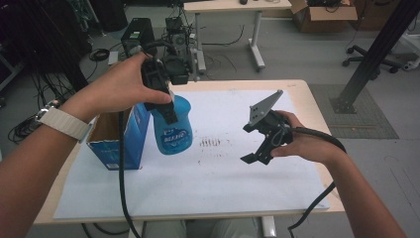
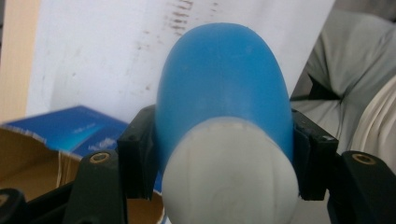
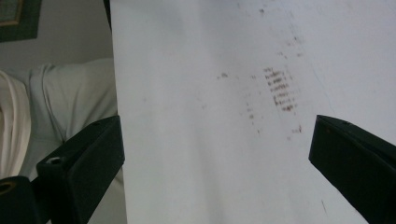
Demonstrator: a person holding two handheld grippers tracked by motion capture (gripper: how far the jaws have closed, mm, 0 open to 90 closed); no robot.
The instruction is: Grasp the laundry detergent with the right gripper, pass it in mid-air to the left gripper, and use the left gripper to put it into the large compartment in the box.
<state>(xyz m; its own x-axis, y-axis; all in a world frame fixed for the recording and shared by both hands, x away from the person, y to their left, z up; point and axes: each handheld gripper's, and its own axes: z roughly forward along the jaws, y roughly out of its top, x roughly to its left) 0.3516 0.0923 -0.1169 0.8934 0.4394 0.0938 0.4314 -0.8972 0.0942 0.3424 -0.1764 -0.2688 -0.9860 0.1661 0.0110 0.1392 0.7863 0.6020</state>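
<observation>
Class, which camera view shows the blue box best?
The high view: the open blue box stands whole at the sheet's left edge, beside the held blue bottle. The left gripper view catches just a corner.

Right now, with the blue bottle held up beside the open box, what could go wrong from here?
1. The left claw grips the blue bottle by its smooth, rounded sides, seemingly clear of the sheet; it might slip or twist out.
2. The bottle hangs close beside the open blue box; a sideways swing could knock the box over.
3. The right claw is open over the white sheet, apart from the bottle, so nothing backs up a drop.
</observation>
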